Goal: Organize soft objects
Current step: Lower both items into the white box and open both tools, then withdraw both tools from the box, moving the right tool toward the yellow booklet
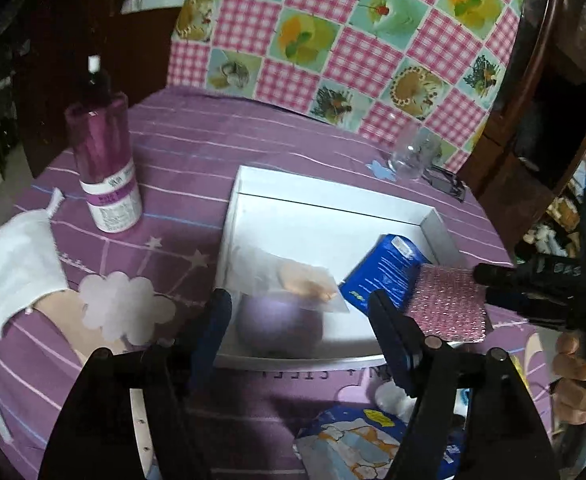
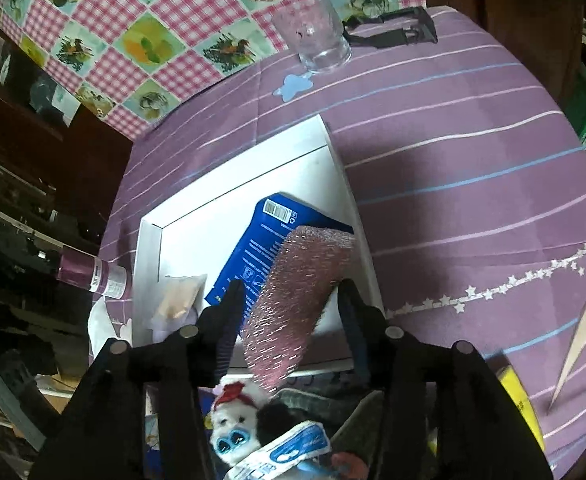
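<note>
Over the white tray (image 1: 249, 184), the left gripper (image 1: 299, 312) gapes around a purple ball (image 1: 279, 326) untouched, the right gripper (image 2: 289, 300) stands half-open astride the glittery pink sponge (image 2: 297, 280), pads clear, while only the right view shows a plush toy (image 2: 233, 424).

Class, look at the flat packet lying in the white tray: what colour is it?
Blue with white print, the packet shows best in the right wrist view, partly under the pink sponge.
</note>
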Action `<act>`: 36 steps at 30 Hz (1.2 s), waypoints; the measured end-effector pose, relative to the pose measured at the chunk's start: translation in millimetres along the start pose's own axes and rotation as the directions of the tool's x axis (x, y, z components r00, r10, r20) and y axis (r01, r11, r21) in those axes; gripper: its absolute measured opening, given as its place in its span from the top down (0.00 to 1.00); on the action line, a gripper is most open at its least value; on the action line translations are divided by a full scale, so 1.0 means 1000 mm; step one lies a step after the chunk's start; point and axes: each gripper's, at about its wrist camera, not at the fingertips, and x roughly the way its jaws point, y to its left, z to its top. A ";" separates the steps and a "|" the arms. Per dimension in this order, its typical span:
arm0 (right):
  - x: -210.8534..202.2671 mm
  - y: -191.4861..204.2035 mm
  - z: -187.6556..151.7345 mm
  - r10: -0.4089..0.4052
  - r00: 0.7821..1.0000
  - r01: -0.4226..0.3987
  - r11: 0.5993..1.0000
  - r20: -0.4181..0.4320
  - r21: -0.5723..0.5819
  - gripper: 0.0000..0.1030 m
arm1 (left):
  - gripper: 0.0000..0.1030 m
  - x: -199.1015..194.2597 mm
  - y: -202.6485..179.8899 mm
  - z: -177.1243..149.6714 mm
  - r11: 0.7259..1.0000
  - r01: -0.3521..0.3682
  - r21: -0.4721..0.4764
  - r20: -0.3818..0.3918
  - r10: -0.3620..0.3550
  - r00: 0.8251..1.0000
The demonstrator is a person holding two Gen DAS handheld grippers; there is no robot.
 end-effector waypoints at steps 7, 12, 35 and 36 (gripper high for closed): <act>-0.015 0.003 -0.002 -0.009 0.999 0.009 1.000 -0.038 0.014 0.47 | 0.30 -0.005 -0.001 -0.002 0.997 -0.076 0.019 0.028 0.075 0.997; -0.030 0.002 -0.002 0.010 1.000 -0.010 0.999 -0.006 0.037 0.47 | 0.30 -0.011 0.000 -0.002 0.998 -0.064 0.006 0.052 0.063 0.997; -0.055 0.009 -0.076 -0.017 0.981 0.079 0.946 0.195 -0.315 0.47 | 0.30 -0.054 -0.002 -0.043 0.995 -0.062 0.082 0.144 0.049 0.988; -0.062 -0.003 -0.086 -0.023 0.971 0.099 0.946 0.239 -0.310 0.47 | 0.30 -0.056 -0.003 -0.047 0.993 -0.071 0.097 0.151 0.056 0.987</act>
